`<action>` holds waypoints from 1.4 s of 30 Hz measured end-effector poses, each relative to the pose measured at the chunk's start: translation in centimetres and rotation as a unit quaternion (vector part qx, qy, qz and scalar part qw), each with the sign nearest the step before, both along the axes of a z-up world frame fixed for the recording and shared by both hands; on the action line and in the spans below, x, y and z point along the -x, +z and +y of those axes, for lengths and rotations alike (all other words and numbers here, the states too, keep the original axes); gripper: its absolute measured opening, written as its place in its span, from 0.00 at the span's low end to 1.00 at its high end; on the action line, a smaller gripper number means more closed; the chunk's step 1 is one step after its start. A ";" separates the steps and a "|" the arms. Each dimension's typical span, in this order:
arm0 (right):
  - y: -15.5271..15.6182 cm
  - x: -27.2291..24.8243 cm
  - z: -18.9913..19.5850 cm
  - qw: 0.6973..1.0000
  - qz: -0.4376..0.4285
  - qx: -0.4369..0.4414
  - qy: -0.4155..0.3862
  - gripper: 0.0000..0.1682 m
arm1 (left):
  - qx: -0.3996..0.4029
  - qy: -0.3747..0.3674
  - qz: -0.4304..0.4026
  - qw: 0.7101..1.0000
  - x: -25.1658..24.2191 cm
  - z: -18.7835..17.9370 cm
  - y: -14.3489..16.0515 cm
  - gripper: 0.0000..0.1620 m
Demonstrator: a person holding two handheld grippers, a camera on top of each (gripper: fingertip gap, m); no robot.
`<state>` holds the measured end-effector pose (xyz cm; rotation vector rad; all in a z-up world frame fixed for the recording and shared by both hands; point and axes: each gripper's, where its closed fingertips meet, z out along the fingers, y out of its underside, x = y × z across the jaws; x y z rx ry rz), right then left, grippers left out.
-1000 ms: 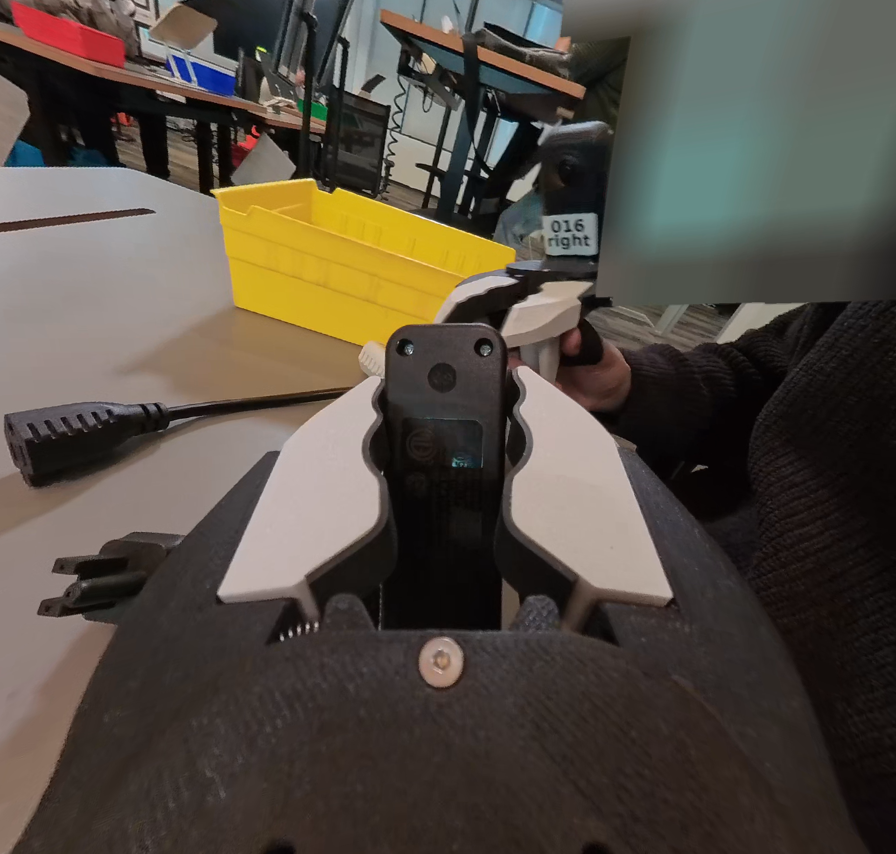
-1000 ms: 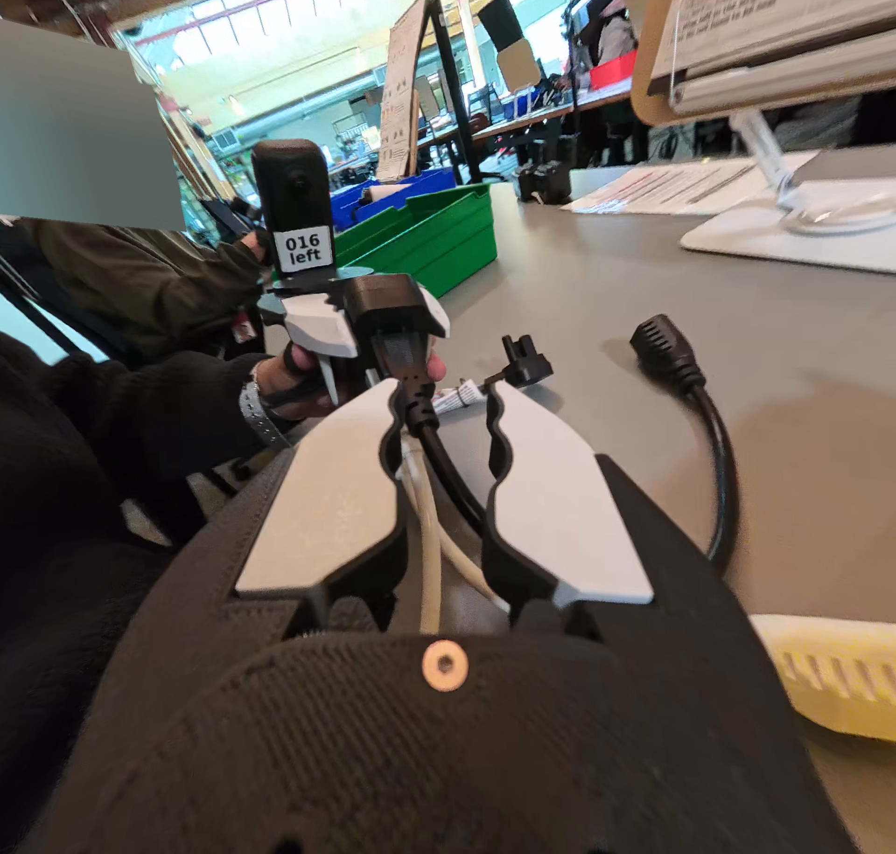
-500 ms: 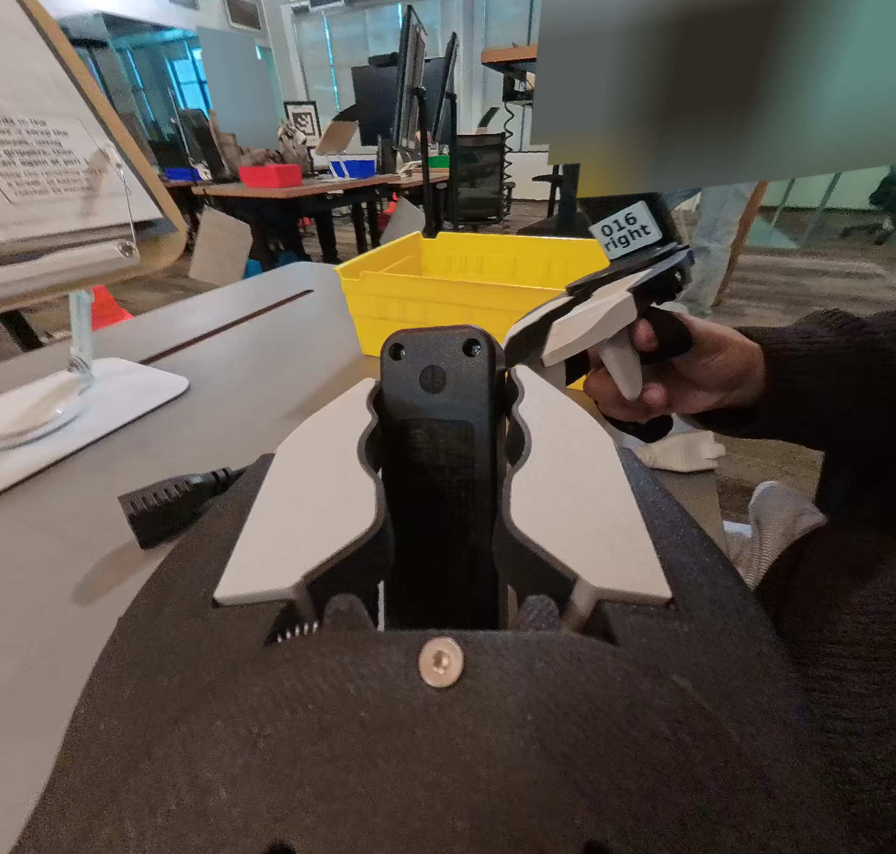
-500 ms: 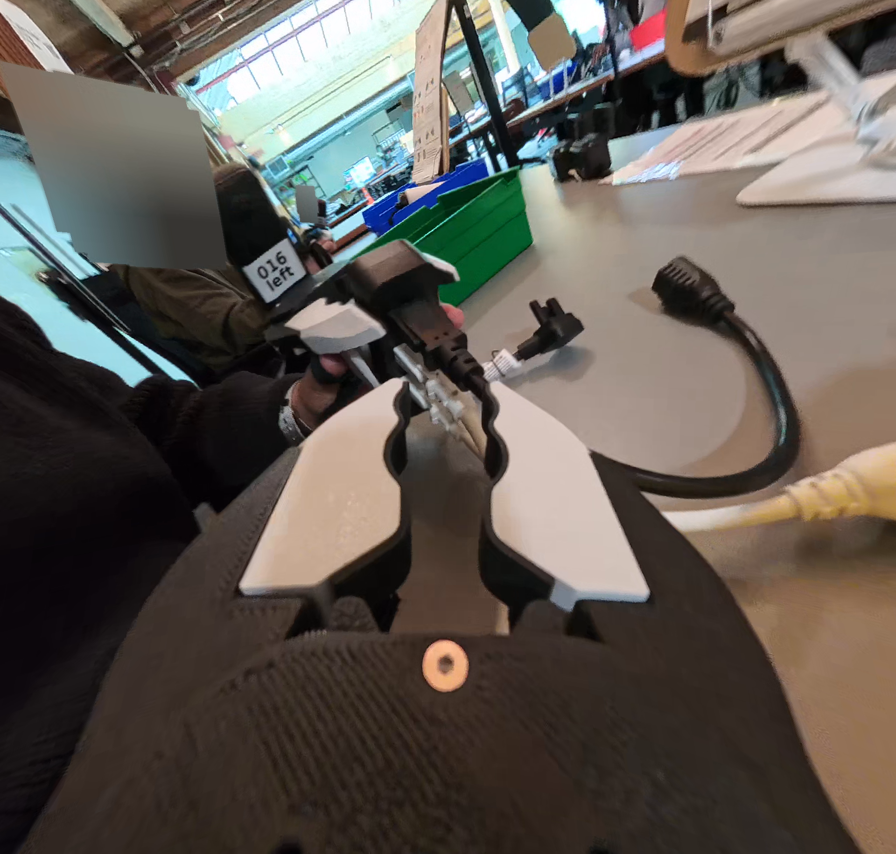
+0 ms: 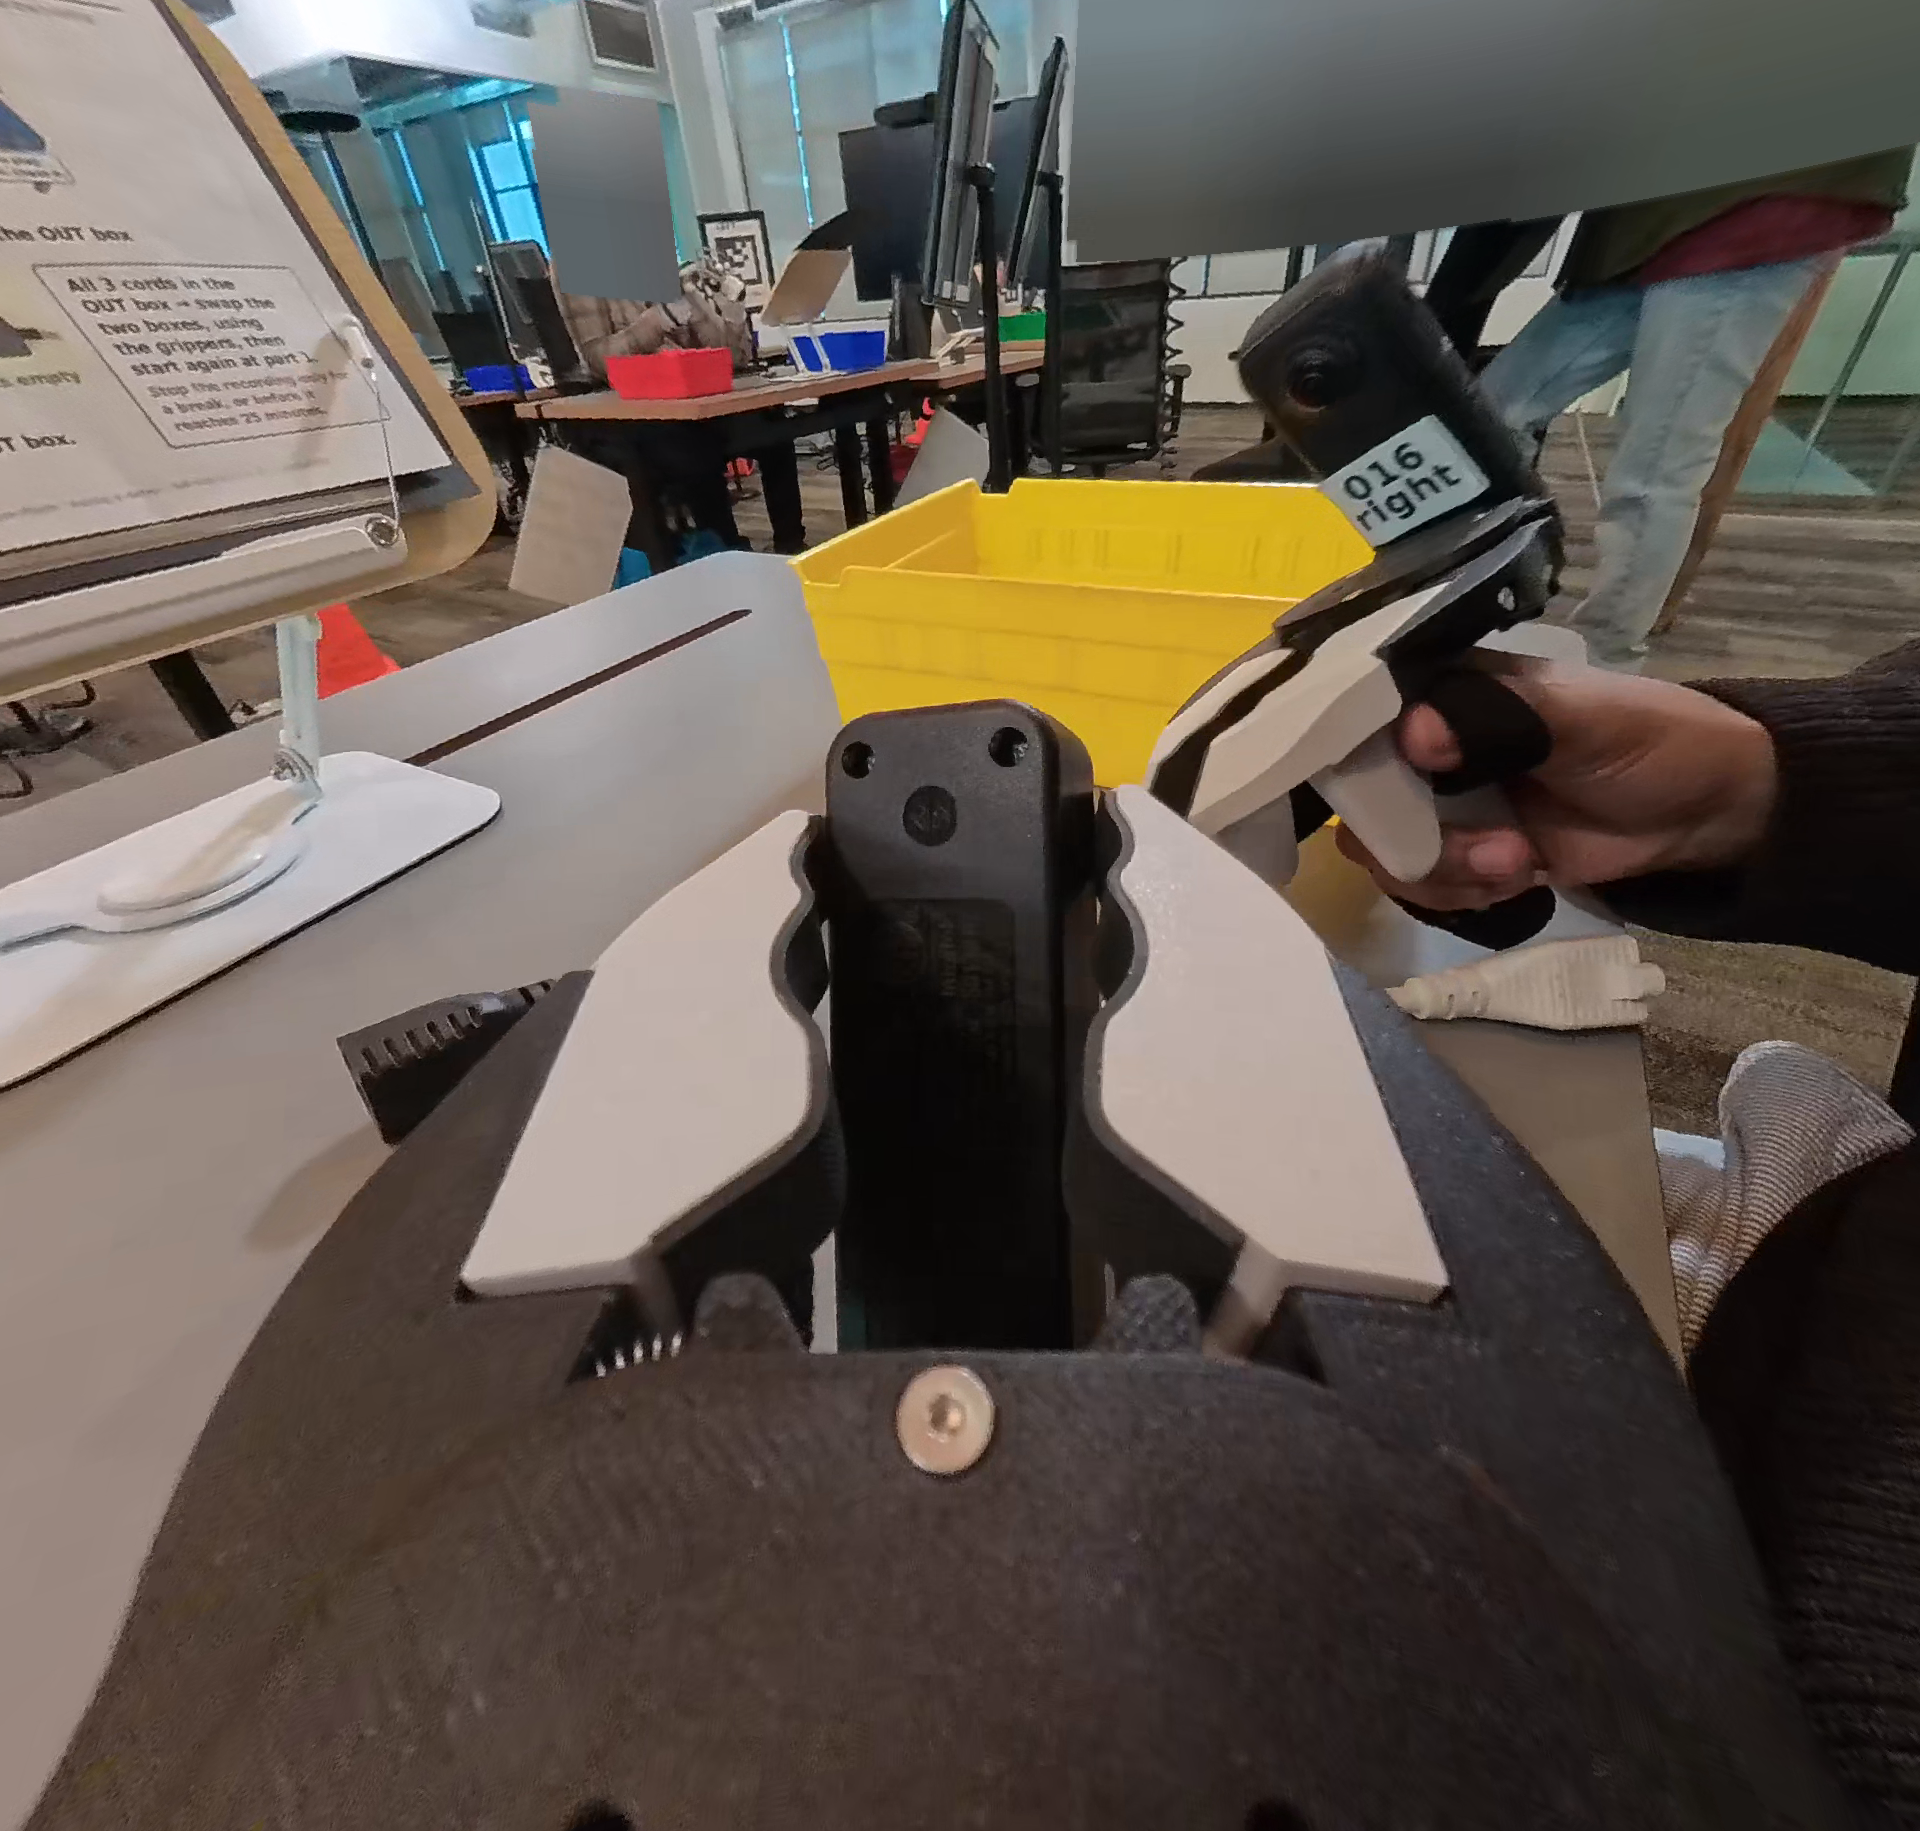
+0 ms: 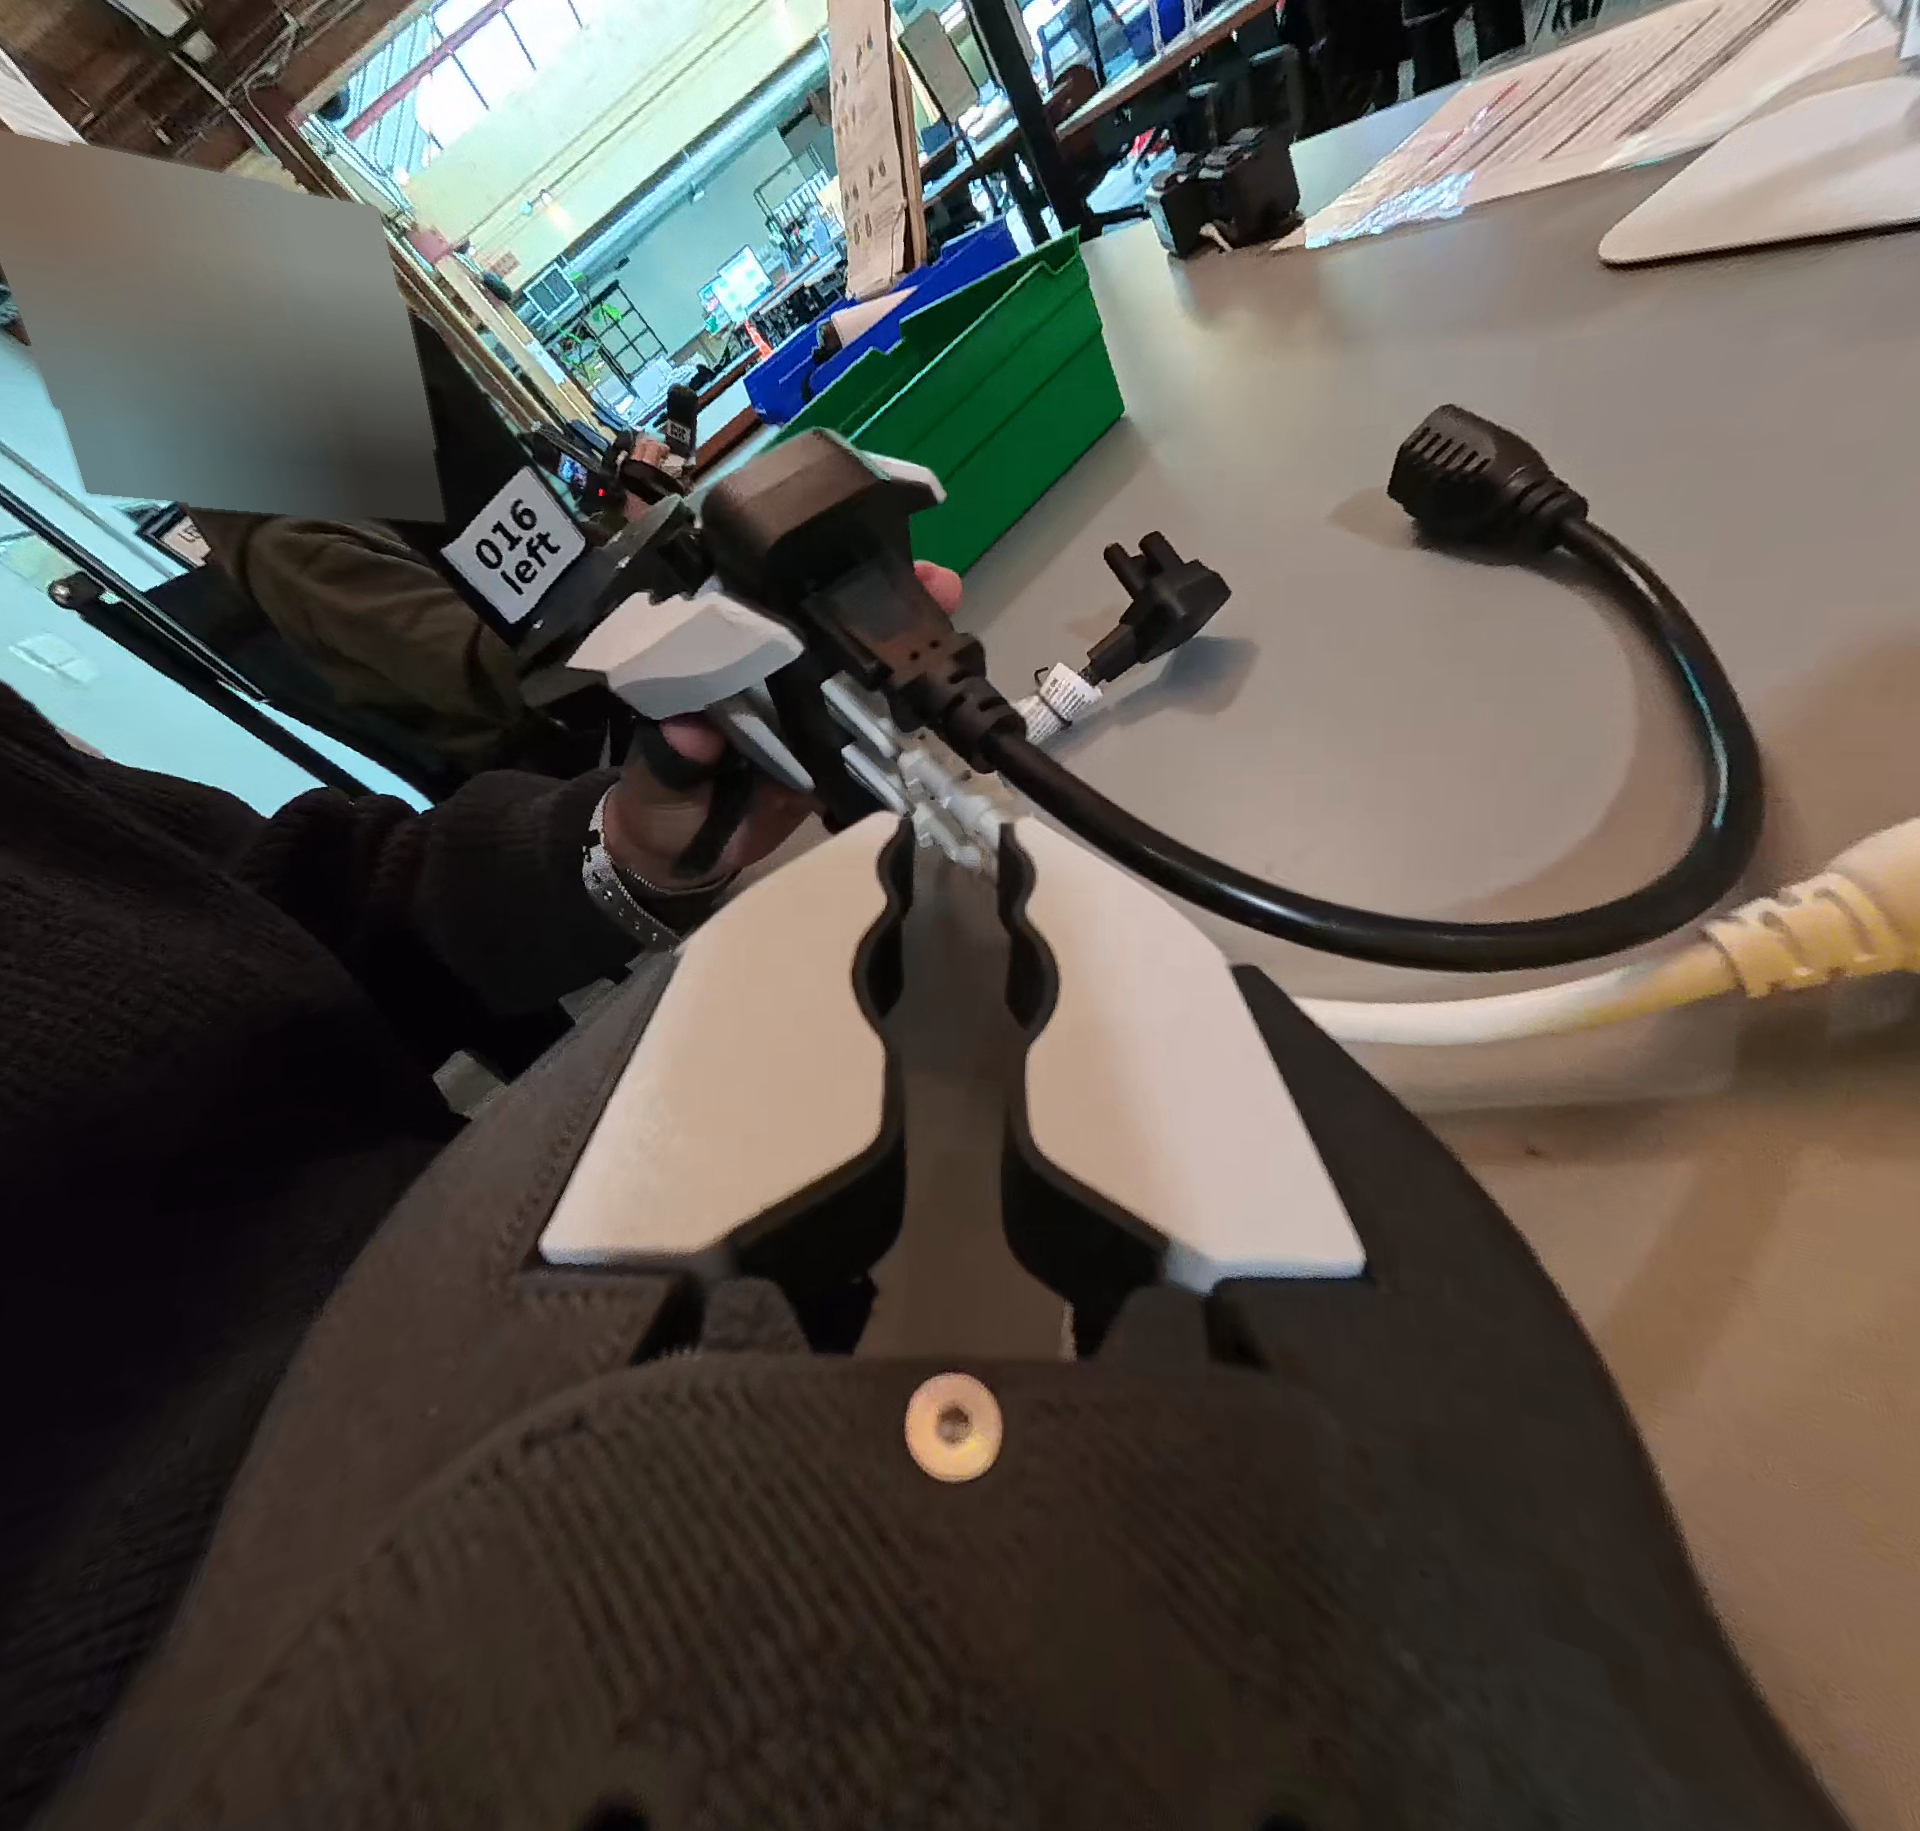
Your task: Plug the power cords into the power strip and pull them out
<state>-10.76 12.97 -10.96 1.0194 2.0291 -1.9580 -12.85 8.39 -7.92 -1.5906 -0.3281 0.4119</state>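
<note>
My left gripper (image 5: 951, 825) is shut on a black power strip (image 5: 956, 1002), held above the grey table with its back toward the camera. In the right wrist view the power strip (image 6: 800, 503) carries a black plug (image 6: 894, 628) and white plugs (image 6: 914, 773). The black cord (image 6: 1558, 908) arcs over the table to its black socket end (image 6: 1486, 482). My right gripper (image 6: 956, 831) is slightly open and empty, just short of the white plugs. It also shows in the left wrist view (image 5: 1247, 773), to the right of the strip.
A yellow bin (image 5: 1049, 597) stands behind the strip and a green bin (image 6: 987, 410) across the table. A loose black plug (image 6: 1153, 586) and a white cord (image 6: 1766, 929) lie on the table. A document stand (image 5: 208, 846) is at the left.
My right gripper had the black and white cords between its fingers; now it has drawn back and holds nothing. My left gripper has swung and lifted with the power strip.
</note>
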 end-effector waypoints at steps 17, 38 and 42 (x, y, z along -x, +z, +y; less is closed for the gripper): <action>-1.7 0.4 -0.3 0.996 0.028 -0.075 -0.031 0.11 | -0.069 -0.080 -0.068 0.992 -1.3 0.4 0.8 0.28; 4.2 -1.6 -0.5 0.989 0.036 0.138 0.034 0.25 | -0.166 -0.220 -0.171 0.946 -3.9 0.9 2.5 0.28; 5.6 -2.7 -0.4 0.982 0.065 0.166 0.057 0.18 | -0.185 -0.252 -0.166 0.935 -5.0 0.8 3.5 0.28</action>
